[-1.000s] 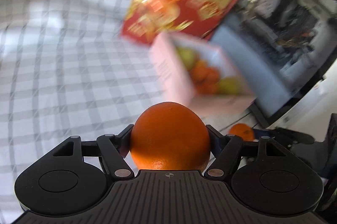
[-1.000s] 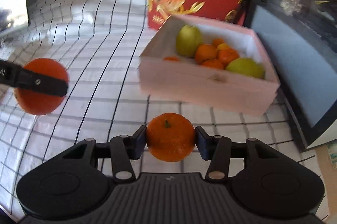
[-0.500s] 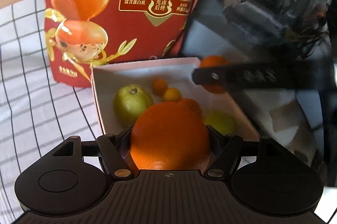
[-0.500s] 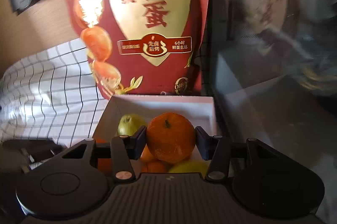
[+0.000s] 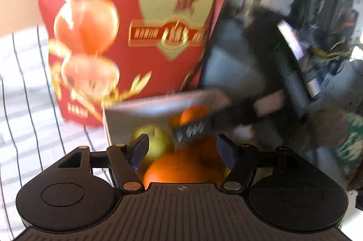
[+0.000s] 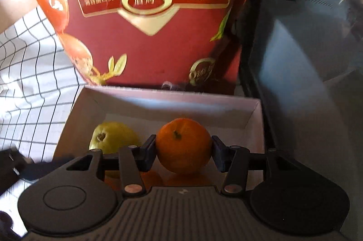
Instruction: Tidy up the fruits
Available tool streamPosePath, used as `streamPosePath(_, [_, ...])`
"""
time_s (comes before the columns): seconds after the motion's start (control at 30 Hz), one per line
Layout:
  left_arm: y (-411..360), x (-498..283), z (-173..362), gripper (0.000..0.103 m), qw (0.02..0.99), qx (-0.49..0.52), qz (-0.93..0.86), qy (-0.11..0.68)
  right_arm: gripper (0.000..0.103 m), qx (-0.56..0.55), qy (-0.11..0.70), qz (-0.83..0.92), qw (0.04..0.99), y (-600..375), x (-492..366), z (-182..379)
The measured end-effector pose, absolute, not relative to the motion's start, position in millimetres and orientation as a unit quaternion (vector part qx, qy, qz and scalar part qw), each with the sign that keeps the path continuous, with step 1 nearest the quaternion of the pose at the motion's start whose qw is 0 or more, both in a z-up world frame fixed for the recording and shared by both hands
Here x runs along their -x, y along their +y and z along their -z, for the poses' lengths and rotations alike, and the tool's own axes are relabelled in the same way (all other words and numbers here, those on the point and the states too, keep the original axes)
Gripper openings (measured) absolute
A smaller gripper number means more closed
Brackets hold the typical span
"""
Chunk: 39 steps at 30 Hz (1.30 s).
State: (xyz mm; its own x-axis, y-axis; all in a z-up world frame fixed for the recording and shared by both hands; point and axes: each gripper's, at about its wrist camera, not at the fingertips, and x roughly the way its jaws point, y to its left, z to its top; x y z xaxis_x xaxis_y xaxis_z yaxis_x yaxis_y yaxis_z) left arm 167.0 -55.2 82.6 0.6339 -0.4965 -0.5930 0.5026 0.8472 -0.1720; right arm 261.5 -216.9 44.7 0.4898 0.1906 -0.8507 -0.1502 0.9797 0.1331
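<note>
The left hand-held gripper (image 5: 182, 153) stood with its jaws spread apart, gripping nothing; a large orange (image 5: 181, 167) lay just below and between the fingers, free of both pads, resting low among the fruit in the pale box (image 5: 118, 114); a green pear-like fruit (image 5: 156, 143) sat just beside it on the left, partly behind the left finger; further back in the box showed another orange (image 5: 192, 114), crossed by a blurred dark bar that looked like part of the other tool.

The right hand-held gripper (image 6: 183, 149) was clamped on a small orange (image 6: 183, 148), its stem end turned towards the camera, both pads pressed against its sides; it was held above the inside of the box (image 6: 140, 102), near the back wall; below it lay more orange fruit, mostly hidden by the gripper body; the green fruit (image 6: 113, 139) rested to the left against the box's left side, its dimpled end facing up.

Behind the box stood a tall red package (image 6: 147, 14) with gold lettering and printed egg pictures, touching or nearly touching the rear edge; I could not tell which; the box sat on a table covered with a white cloth with thin dark check lines (image 6: 34, 73); to the right rose a dark glossy panel (image 6: 306, 59) showing reflections.
</note>
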Motion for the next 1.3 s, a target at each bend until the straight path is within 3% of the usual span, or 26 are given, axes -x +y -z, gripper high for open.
streamPosePath(0.3, [-26,-128,-95,0.070,0.924,0.052,0.240,0.293,0.068,-0.053,0.442,-0.112,0.888,-220,-236,-72])
streamPosePath(0.47, [6,-77,-104,0.069,0.940,0.065,0.191,0.275,0.078,-0.025,0.366,-0.115,0.923,-217,-175,-104])
streamPosePath(0.67, [32,-12,-75,0.069,0.954,0.044,0.110,0.275,0.086,0.021,0.311,-0.145,0.939,-199,-91,-111])
streamPosePath(0.87, [32,4,-30,0.069,0.941,0.066,0.056,0.326,0.086,0.037,0.340,-0.127,0.931,-189,-35,-74])
streamPosePath(1.1, [6,-7,-8,0.069,0.942,0.033,0.040,0.332,0.086,0.064,0.392,-0.095,0.913,-180,-42,-22])
streamPosePath(1.23, [-7,-4,-2,0.072,0.945,0.000,0.039,0.325,0.103,0.069,0.390,-0.062,0.916,-186,-46,-10])
streamPosePath(1.3, [-11,-5,1,0.073,0.947,-0.009,0.033,0.319,0.103,0.066,0.389,-0.059,0.917,-189,-48,-9])
